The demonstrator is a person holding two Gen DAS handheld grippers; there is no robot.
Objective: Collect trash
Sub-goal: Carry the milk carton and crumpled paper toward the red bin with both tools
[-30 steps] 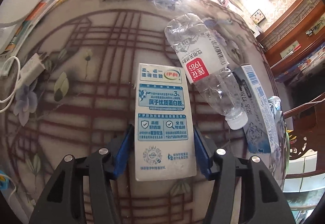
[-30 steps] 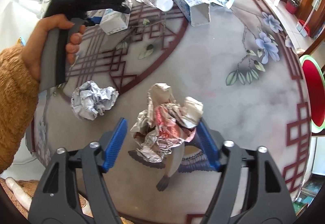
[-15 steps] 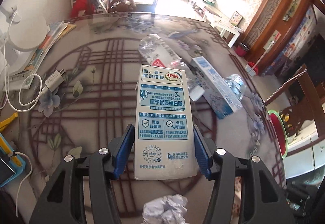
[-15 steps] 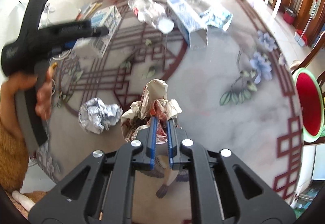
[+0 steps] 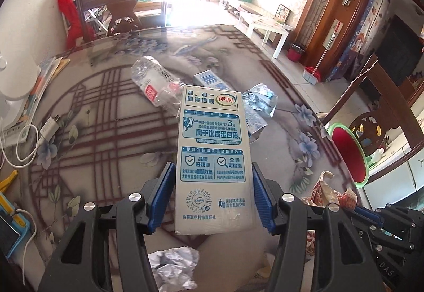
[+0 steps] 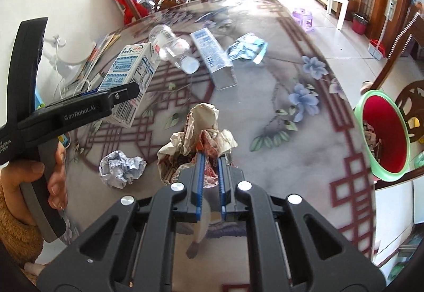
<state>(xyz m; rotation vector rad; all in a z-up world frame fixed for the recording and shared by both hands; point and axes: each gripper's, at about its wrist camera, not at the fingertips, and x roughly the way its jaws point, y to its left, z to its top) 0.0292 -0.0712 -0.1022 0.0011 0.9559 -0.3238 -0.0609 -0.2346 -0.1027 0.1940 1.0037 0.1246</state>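
Observation:
My left gripper (image 5: 213, 180) is shut on a white and blue milk carton (image 5: 213, 156) and holds it above the table; the carton also shows in the right wrist view (image 6: 131, 85). My right gripper (image 6: 210, 162) is shut on a crumpled paper wrapper (image 6: 201, 127), lifted off the table; the wrapper shows in the left wrist view (image 5: 326, 191). A crumpled foil ball (image 6: 120, 168) lies on the table to its left. A clear plastic bottle (image 6: 172, 49), a blue and white box (image 6: 212, 56) and a crumpled blue packet (image 6: 246, 48) lie farther back.
A red bin with a green rim (image 6: 384, 133) stands beside the table at the right. Papers and a white charger with cable (image 5: 47, 127) lie along the table's left side. A wooden chair (image 5: 119, 11) stands at the far end.
My right gripper closed on the paper wrapper and lifted it. My left gripper raised the milk carton off the table and pulled it back.

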